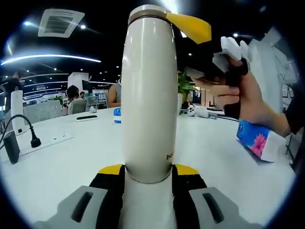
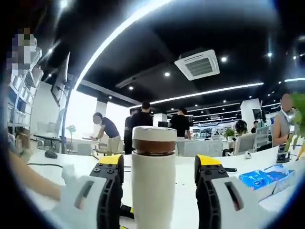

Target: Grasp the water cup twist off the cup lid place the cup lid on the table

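A tall cream water cup [image 1: 148, 95] stands upright over the white table [image 1: 214, 157], and my left gripper [image 1: 148, 171] is shut on its lower body. Its lid [image 1: 147, 12] has a dark band beneath it. A yellow fingertip [image 1: 190, 26] of the right gripper reaches the lid from the right, held by a person's hand [image 1: 248, 95]. In the right gripper view the lid [image 2: 154, 140], with a copper band, tops the cup [image 2: 153, 191]. My right gripper [image 2: 159, 164] is open around it, with a gap on each side.
A blue tissue pack [image 1: 257, 140] lies on the table at the right. A white power strip [image 1: 47, 141] with a black plug and a black adapter [image 1: 10, 147] sit at the left. A blue packet [image 2: 264, 177] lies to the right. Several people [image 2: 143, 124] stand behind.
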`<act>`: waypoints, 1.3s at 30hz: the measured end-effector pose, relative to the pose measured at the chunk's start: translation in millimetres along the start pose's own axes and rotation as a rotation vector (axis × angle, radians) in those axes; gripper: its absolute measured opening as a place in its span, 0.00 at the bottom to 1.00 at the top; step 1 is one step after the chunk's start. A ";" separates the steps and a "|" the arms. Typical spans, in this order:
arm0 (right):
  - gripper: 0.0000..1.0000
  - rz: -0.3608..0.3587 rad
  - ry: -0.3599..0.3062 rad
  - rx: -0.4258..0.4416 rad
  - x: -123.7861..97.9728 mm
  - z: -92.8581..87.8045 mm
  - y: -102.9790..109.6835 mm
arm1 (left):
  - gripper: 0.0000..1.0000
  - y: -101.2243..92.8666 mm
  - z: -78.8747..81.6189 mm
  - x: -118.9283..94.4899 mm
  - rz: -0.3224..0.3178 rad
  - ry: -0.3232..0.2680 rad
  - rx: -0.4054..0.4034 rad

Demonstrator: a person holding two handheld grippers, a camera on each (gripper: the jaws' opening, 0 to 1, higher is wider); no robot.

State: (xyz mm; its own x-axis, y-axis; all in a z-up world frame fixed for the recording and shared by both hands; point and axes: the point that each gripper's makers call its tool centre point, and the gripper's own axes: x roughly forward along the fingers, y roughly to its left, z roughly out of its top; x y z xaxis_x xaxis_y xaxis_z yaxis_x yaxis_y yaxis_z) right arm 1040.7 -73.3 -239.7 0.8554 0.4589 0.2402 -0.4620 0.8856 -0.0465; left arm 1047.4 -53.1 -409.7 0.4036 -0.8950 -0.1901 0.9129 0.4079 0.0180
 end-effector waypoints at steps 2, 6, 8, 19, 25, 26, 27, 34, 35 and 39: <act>0.62 -0.037 0.005 -0.015 0.3 0.0 -0.1 | 0.41 0.2 0.0 -0.3 0.000 0.000 0.000; 0.63 -0.098 0.018 -0.039 -0.5 -1.1 -1.8 | 0.41 0.6 0.2 -0.4 -0.001 0.000 0.000; 0.65 -0.114 0.022 -0.028 -1.0 -1.8 -1.8 | 0.41 0.7 0.2 -0.4 -0.001 0.001 0.001; 0.65 -0.161 0.011 -0.026 5.5 0.2 -1.4 | 0.42 -0.6 2.7 3.1 0.000 -0.007 0.021; 0.65 -0.156 0.009 -0.037 11.5 1.4 2.8 | 0.44 -0.5 3.9 6.4 -0.007 -0.006 0.024; 0.65 -0.156 0.005 -0.037 12.2 2.7 3.6 | 0.44 -0.5 4.1 7.0 -0.008 -0.004 0.025; 0.65 -0.155 0.002 -0.037 12.6 3.6 3.8 | 0.45 0.1 4.2 8.1 -0.006 -0.002 0.023; 0.64 -0.155 -0.028 -0.031 19.8 11.7 4.0 | 0.48 0.3 5.7 9.7 -0.004 -0.008 0.031; 0.64 -0.155 -0.034 -0.033 20.3 13.4 3.7 | 0.48 0.6 5.4 10.2 -0.006 -0.006 0.026; 0.62 -0.151 -0.054 -0.043 21.5 18.7 3.4 | 0.51 1.9 4.8 11.9 -0.011 -0.004 0.011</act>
State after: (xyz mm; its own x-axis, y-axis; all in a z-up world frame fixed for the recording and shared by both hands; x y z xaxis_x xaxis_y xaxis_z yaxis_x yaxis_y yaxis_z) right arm 1053.1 -61.8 -216.6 0.9002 0.3167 0.2989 -0.3177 0.9470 -0.0467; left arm 1054.2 -63.9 -407.2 0.3943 -0.8999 -0.1862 0.9177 0.3965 0.0268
